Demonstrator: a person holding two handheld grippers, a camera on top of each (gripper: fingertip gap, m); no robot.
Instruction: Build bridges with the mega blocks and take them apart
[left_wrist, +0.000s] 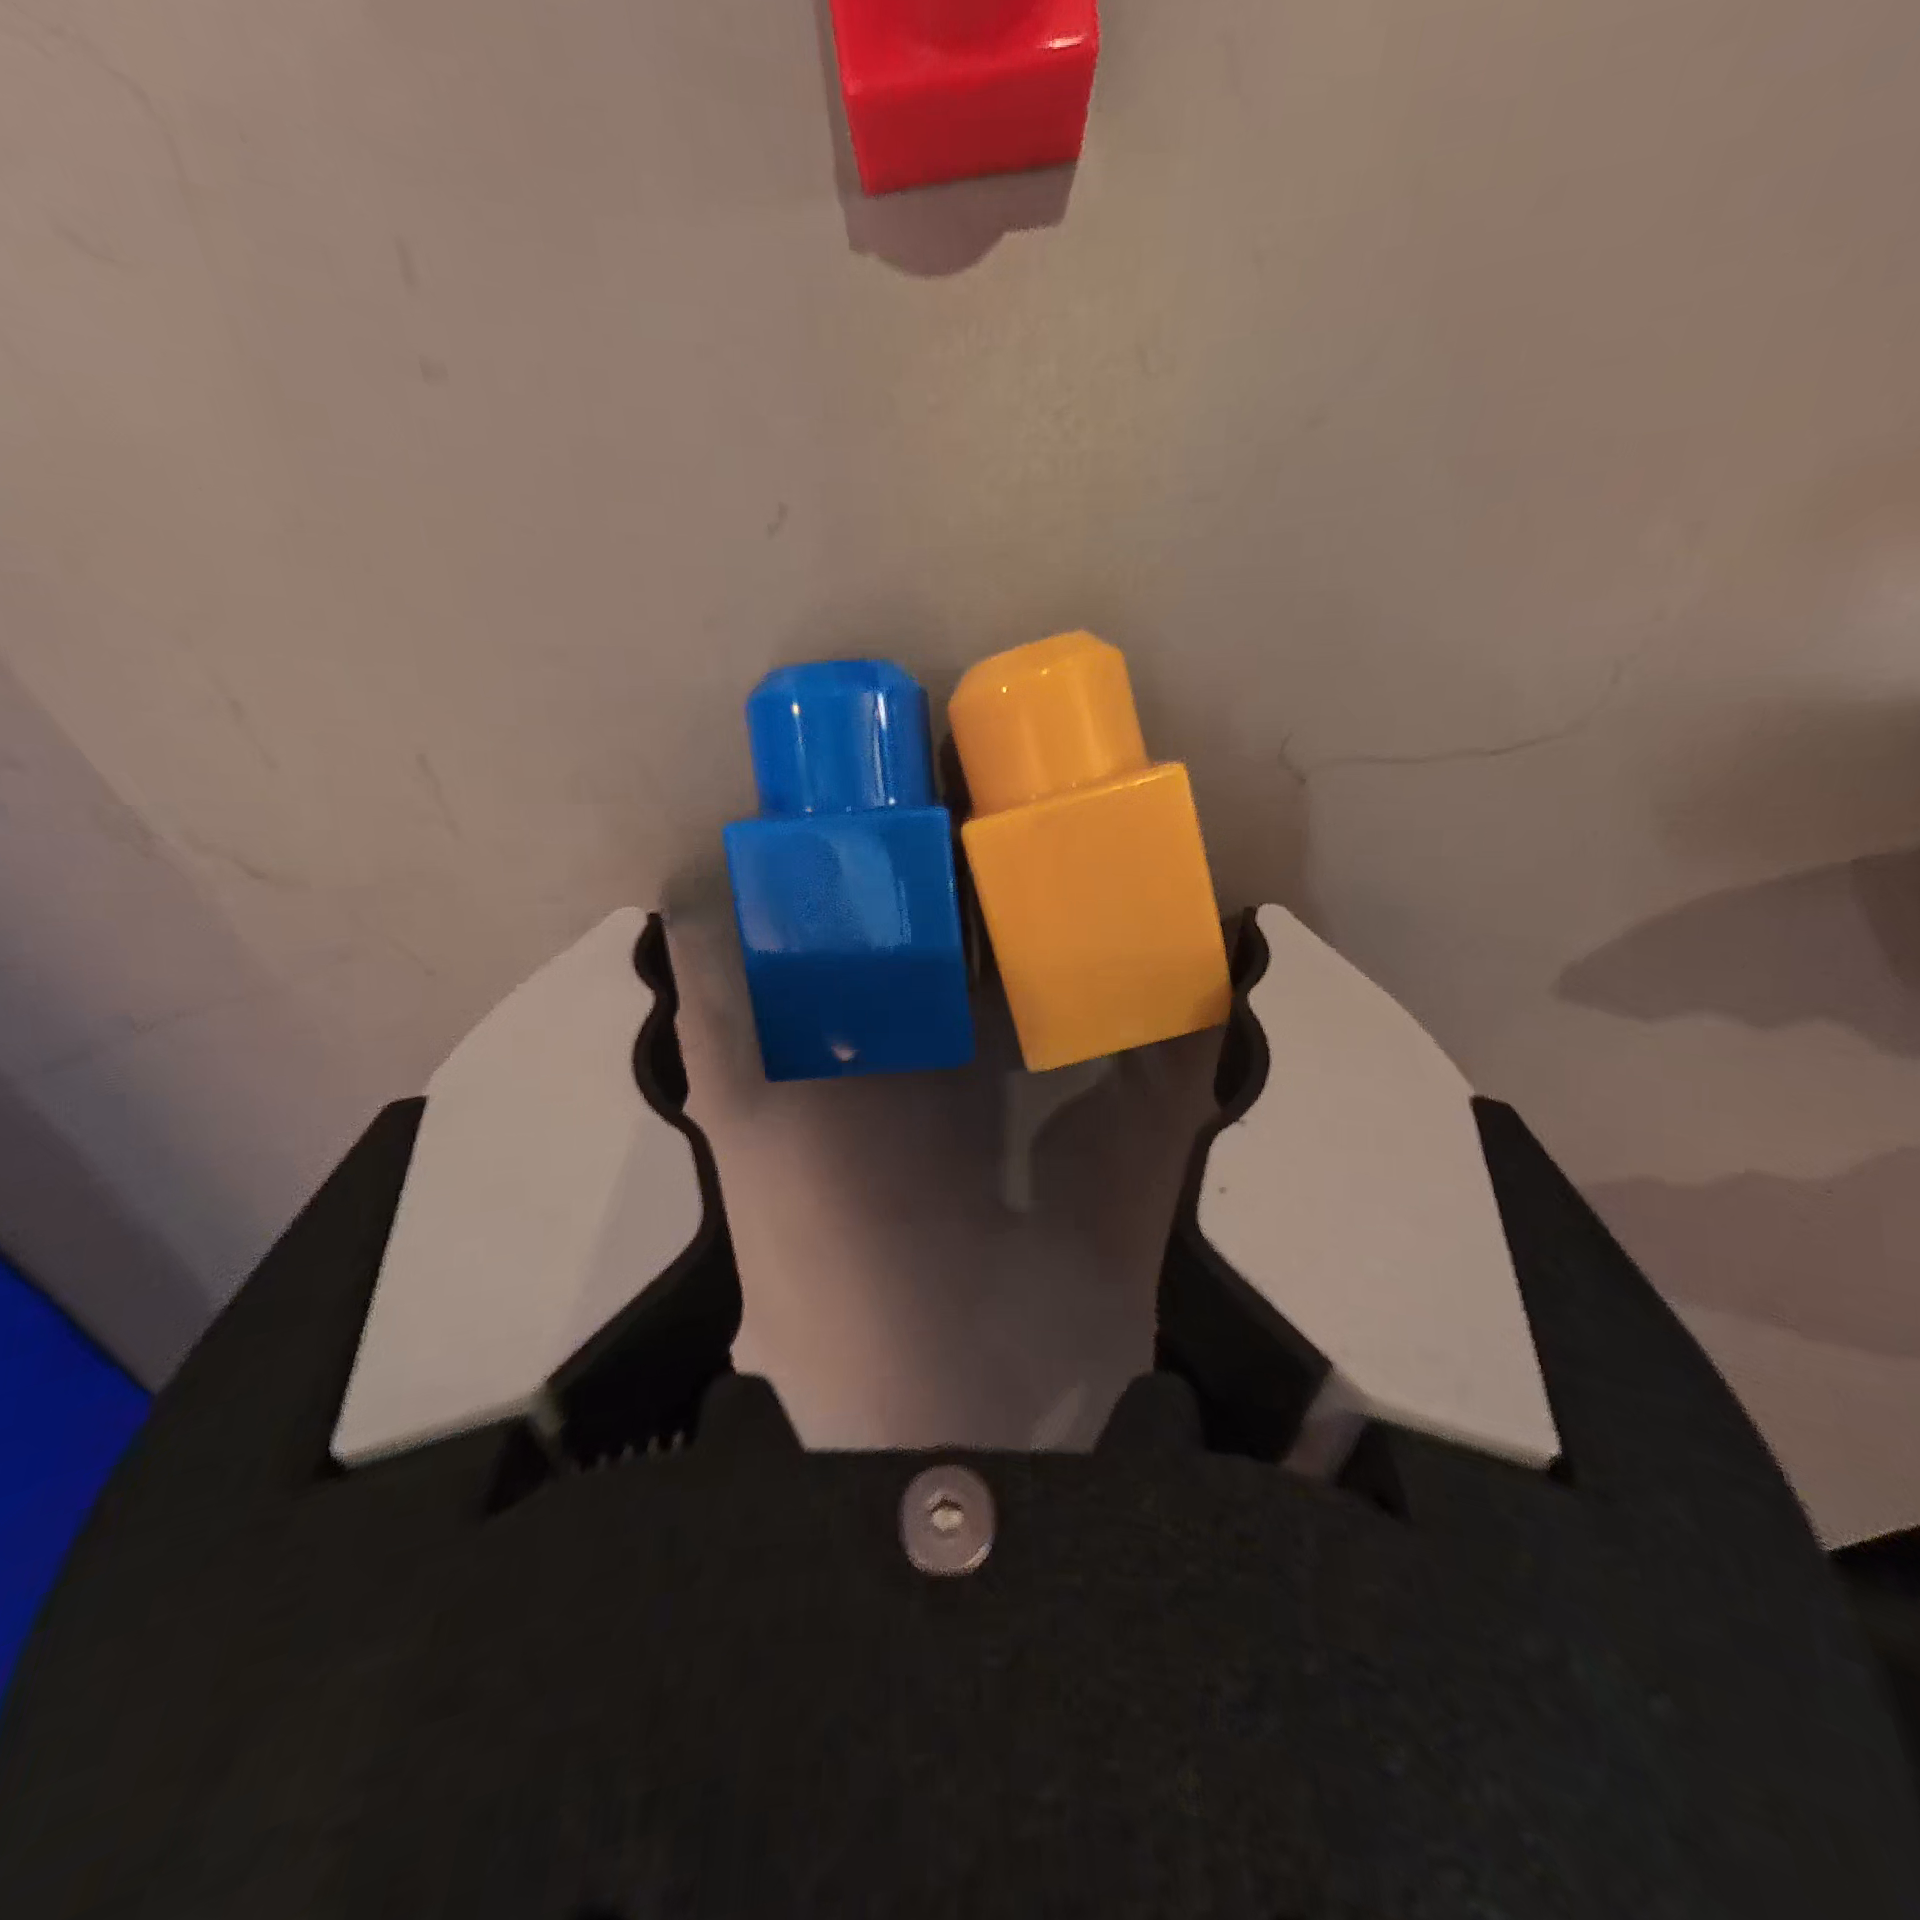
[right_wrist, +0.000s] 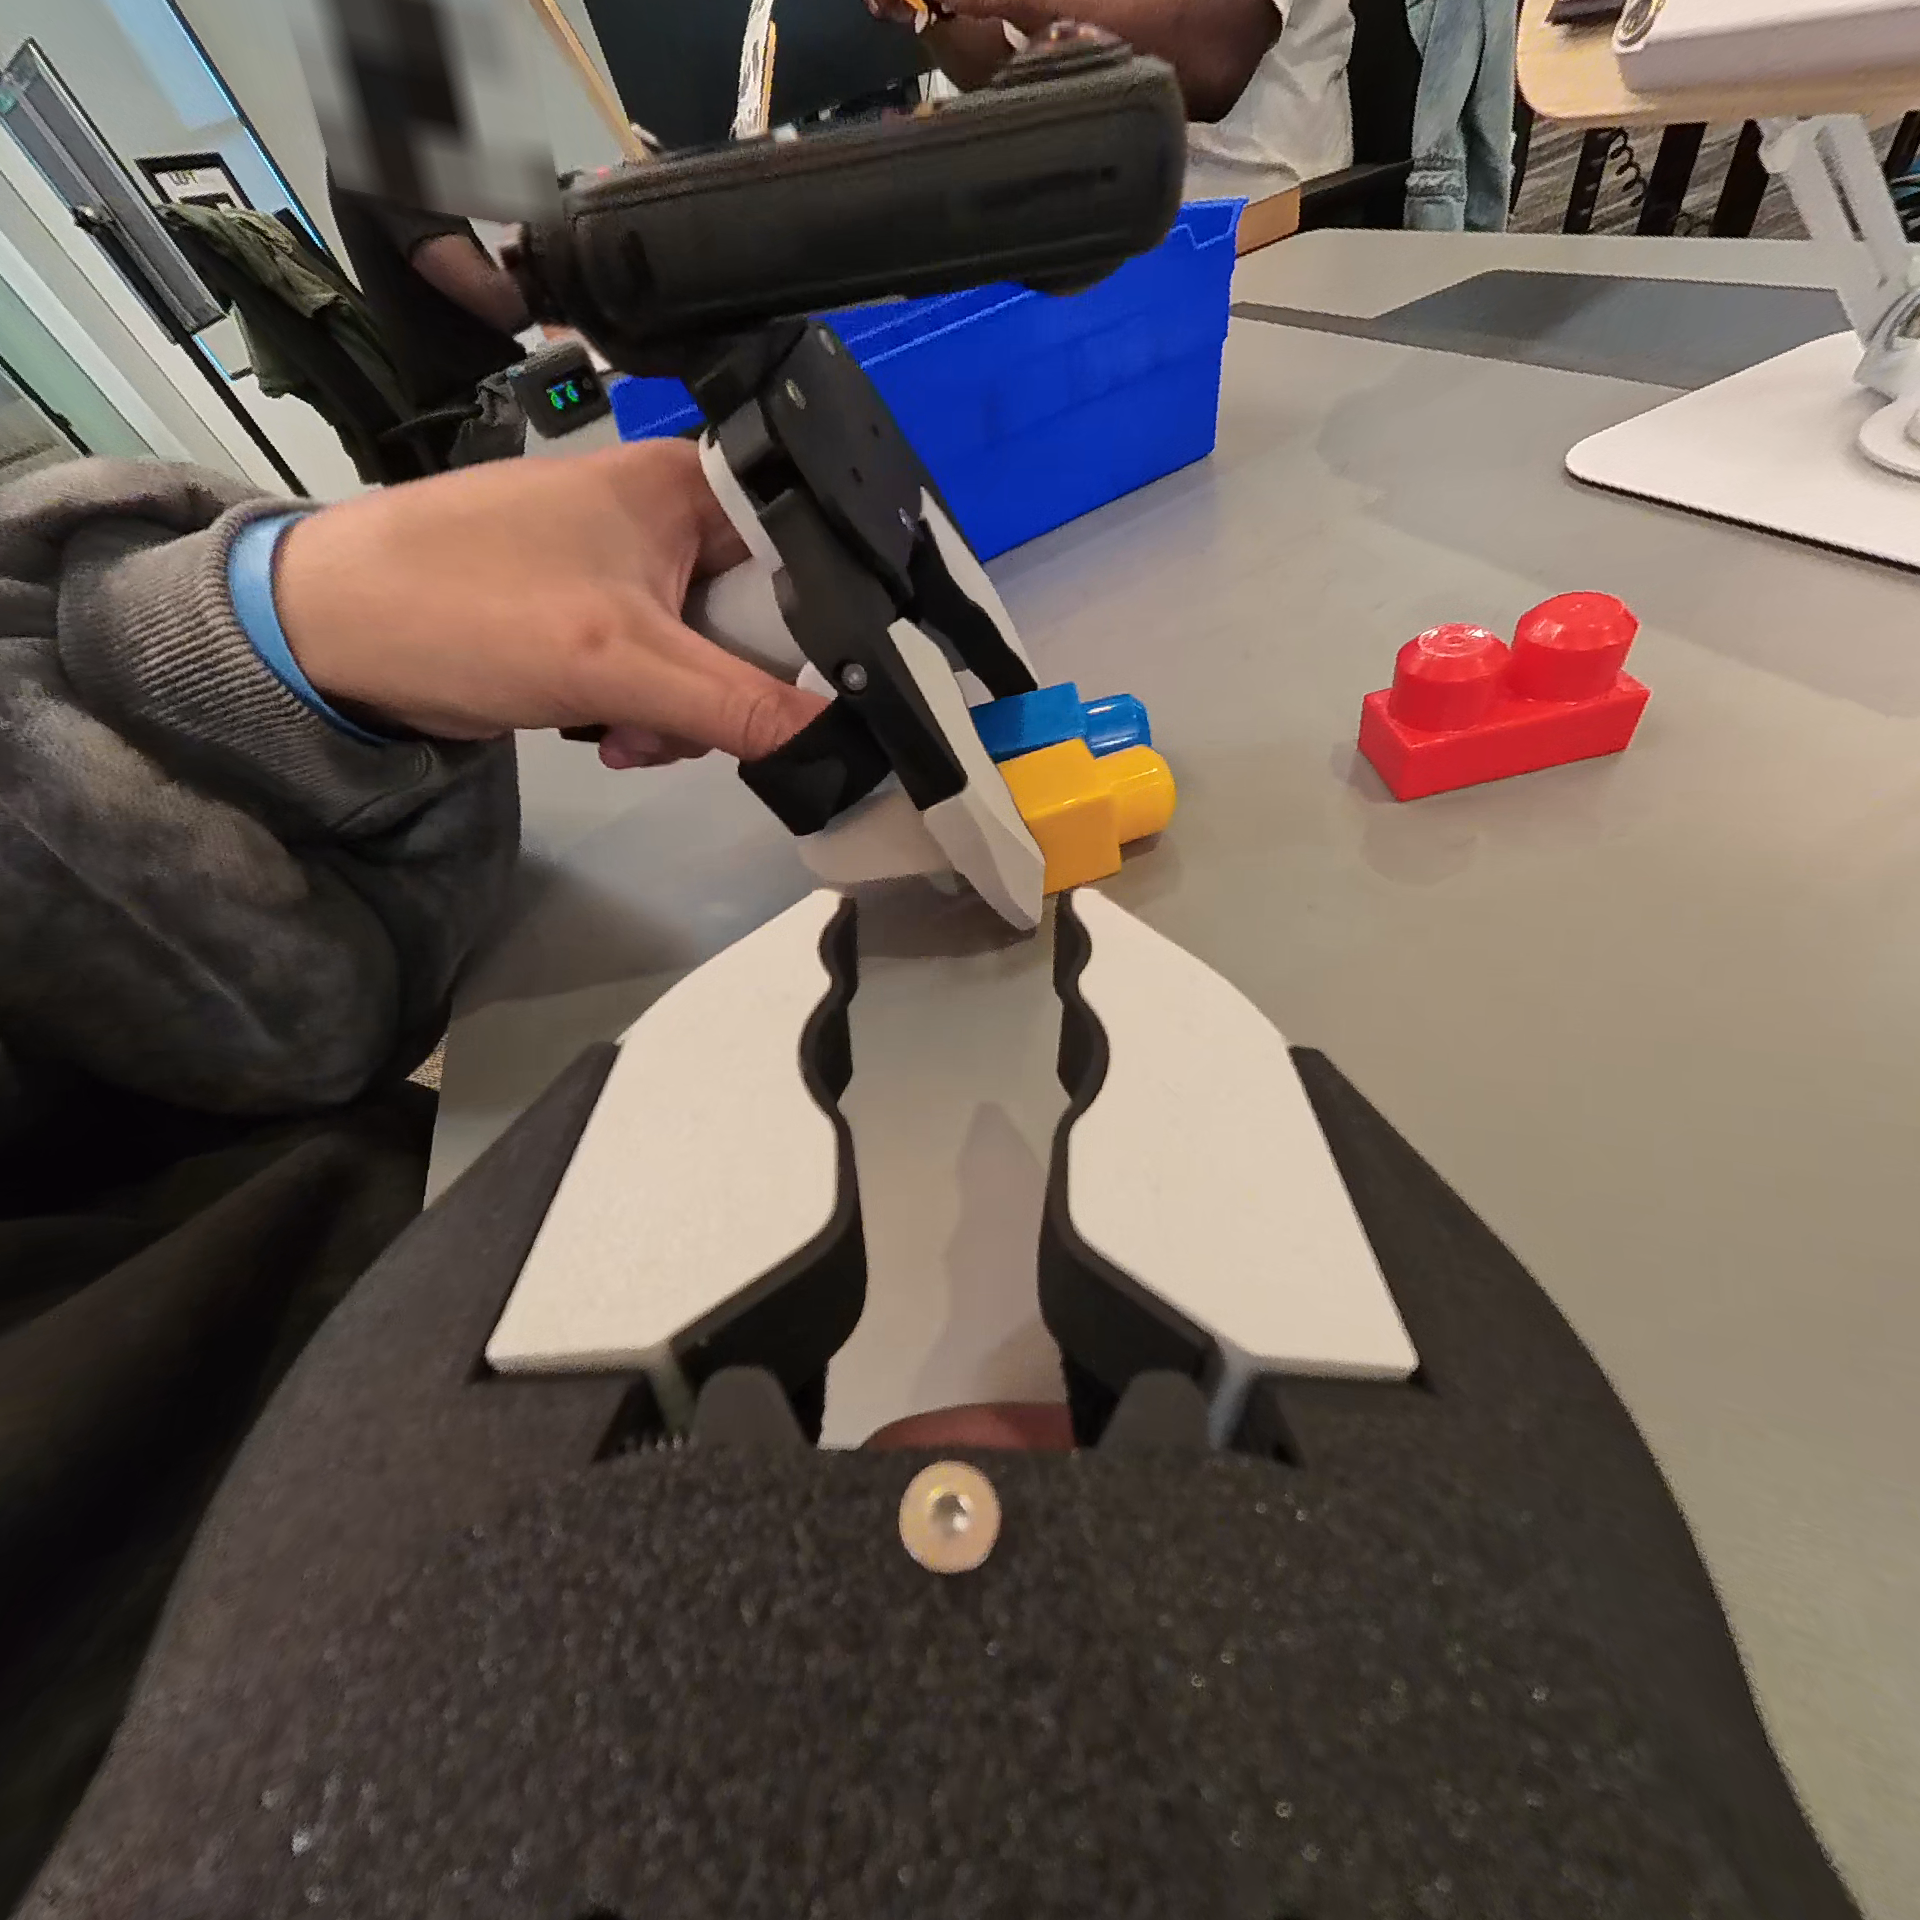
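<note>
A blue one-stud block (left_wrist: 847, 894) and a yellow one-stud block (left_wrist: 1091, 904) lie side by side on the grey table (left_wrist: 416, 520), studs pointing away from me. My left gripper (left_wrist: 953, 925) is open and straddles the pair. Its right pad touches the yellow block, and a gap shows between its left pad and the blue block. A red two-stud block (left_wrist: 966, 94) stands farther ahead. In the right wrist view the left gripper (right_wrist: 1023, 795) is angled down over the blue block (right_wrist: 1039, 717) and yellow block (right_wrist: 1091, 805). My right gripper (right_wrist: 956, 914) is open and empty, just in front of them.
A blue bin (right_wrist: 1039, 416) stands behind the left gripper, and its corner shows in the left wrist view (left_wrist: 52, 1403). The red block (right_wrist: 1501, 696) sits to the right. A white stand base (right_wrist: 1766, 468) is at the far right. A person's hand (right_wrist: 520, 603) holds the left gripper.
</note>
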